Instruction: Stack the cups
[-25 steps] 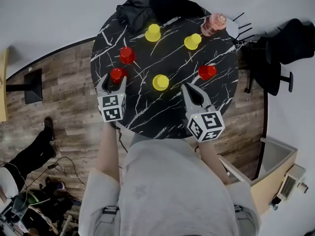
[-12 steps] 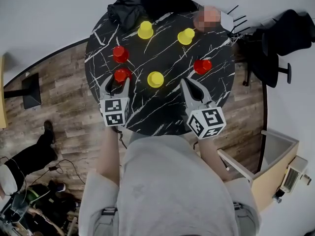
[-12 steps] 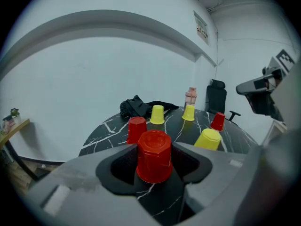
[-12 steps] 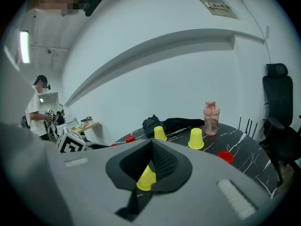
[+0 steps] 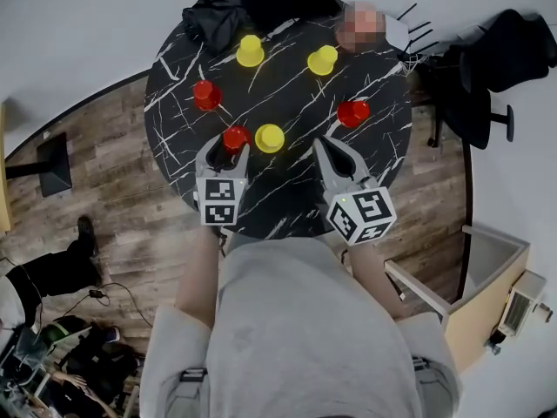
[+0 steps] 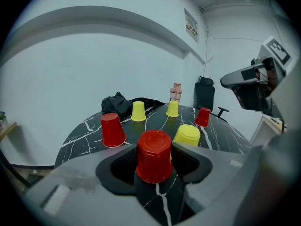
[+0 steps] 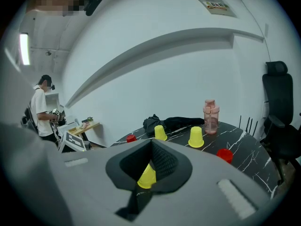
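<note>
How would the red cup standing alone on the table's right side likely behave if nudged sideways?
This red cup stands mouth down on its wider rim, so it would probably slide rather than tip. It looks like thin plastic, so it is likely light and easy to crush. The table looks smooth, offering little grip.

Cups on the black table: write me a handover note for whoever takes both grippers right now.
Left gripper: jaws have just been closing and now grip the held red cup, upside down, right beside the near yellow cup.
Right gripper: shut, empty, over the table.
Others, all upside down and single: left red cup, right red cup, far-left yellow cup, far-right yellow cup.
Done: nothing stacked yet.
Left: probably set the held cup onto another, then stack the rest.
</note>
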`<act>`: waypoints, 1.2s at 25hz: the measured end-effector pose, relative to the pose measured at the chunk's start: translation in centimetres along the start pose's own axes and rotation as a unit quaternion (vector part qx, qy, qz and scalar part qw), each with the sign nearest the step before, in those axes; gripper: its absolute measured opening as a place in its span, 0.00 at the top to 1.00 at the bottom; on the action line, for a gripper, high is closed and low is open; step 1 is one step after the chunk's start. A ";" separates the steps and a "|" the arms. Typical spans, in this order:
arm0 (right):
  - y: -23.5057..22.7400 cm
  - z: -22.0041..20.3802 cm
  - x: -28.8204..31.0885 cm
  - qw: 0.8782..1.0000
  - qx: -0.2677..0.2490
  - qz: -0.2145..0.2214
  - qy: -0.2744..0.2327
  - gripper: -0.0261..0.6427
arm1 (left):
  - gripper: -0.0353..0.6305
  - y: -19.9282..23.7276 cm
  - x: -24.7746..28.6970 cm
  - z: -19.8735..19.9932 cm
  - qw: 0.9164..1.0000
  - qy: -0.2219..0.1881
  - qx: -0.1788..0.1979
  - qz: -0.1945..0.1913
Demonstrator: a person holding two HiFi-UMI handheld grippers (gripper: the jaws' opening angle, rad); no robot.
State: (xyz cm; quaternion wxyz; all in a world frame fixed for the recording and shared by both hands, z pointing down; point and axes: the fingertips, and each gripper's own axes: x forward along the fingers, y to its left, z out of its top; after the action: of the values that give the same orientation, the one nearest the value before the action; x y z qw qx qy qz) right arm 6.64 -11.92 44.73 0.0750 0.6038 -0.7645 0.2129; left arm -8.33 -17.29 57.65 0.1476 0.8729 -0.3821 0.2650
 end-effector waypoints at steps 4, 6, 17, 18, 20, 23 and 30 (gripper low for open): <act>-0.4 0.0 -0.3 1.000 0.004 -0.004 -0.001 0.96 | 0.60 -0.5 0.6 -0.3 1.000 0.009 0.011 -0.002; -0.7 0.0 -0.5 1.000 0.006 -0.008 -0.002 0.96 | 0.60 -0.7 0.8 -0.5 1.000 0.011 0.016 -0.002; -2.8 0.1 -1.4 0.999 0.019 -0.028 -0.010 0.96 | 0.53 -0.9 -0.4 0.5 1.000 -0.012 0.019 -0.009; -3.1 0.3 -1.5 0.999 0.019 -0.030 -0.012 0.96 | 0.53 -0.7 -1.0 0.9 1.000 -0.020 0.019 -0.004; -3.7 0.6 -1.6 0.999 0.018 -0.033 -0.015 0.96 | 0.63 -0.3 -2.3 1.8 0.999 -0.038 0.013 0.011; -4.8 1.0 -1.6 0.999 0.017 -0.037 -0.018 0.96 | 0.75 0.2 -4.2 3.2 0.997 -0.065 0.002 0.039; -7.9 1.2 -1.5 0.999 0.005 -0.042 0.001 0.96 | 0.94 -0.8 -8.9 6.9 0.987 -0.127 -0.038 0.087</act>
State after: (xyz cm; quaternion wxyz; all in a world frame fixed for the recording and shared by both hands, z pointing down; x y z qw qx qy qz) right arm 14.78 -12.51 45.01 0.0820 0.6358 -0.7371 0.2137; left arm -10.38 -14.72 46.87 0.1072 0.8568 -0.4818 0.1494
